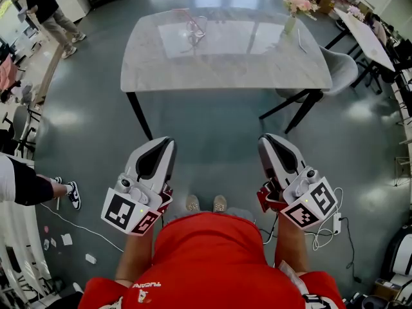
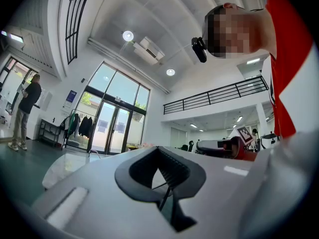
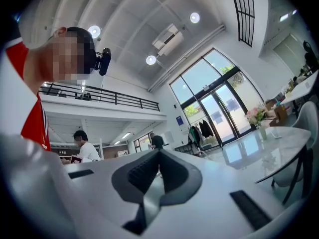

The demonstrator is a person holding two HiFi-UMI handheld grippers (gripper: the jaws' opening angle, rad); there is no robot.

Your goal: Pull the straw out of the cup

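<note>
Cup (image 1: 197,26) on the table (image 1: 225,69), well beyond left gripper (image 1: 163,145) and right gripper (image 1: 270,140), fingers (image 2: 174,171) of both together, empty.

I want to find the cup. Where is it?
In the head view, the cup stands on the table, left of centre toward the far edge, well left of the flower vase.

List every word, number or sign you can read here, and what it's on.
Nothing reads for certain.
Red shirt: small white print, upside down in the head view, too blurred to read.
Blue sign beside the glass doors: too small to read.
Marker cubes: black-and-white square patterns only, no letters.
</note>
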